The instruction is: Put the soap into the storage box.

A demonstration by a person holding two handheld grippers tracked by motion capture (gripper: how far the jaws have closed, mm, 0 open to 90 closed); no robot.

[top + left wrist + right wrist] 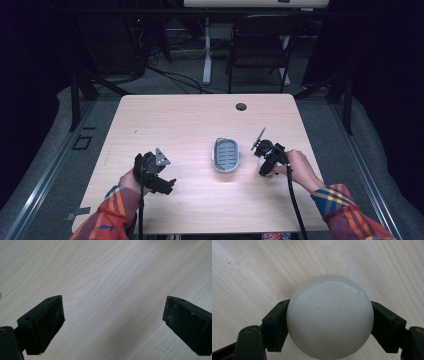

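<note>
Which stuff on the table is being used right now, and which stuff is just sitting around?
In use:
- white round soap bar, clamped in the right gripper
- soap dish, likely where it goes

Just there:
- left gripper, open over bare table
- folding chair behind the table

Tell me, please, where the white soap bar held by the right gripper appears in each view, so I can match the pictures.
High view: the white soap bar peeks out pale at the right gripper, right of the soap dish.
Left gripper view: the bar is not in this picture; open jaws over bare table.
Right gripper view: centre, clamped between both jaws.
Shared landmark: the light wood-grain tabletop.
</note>
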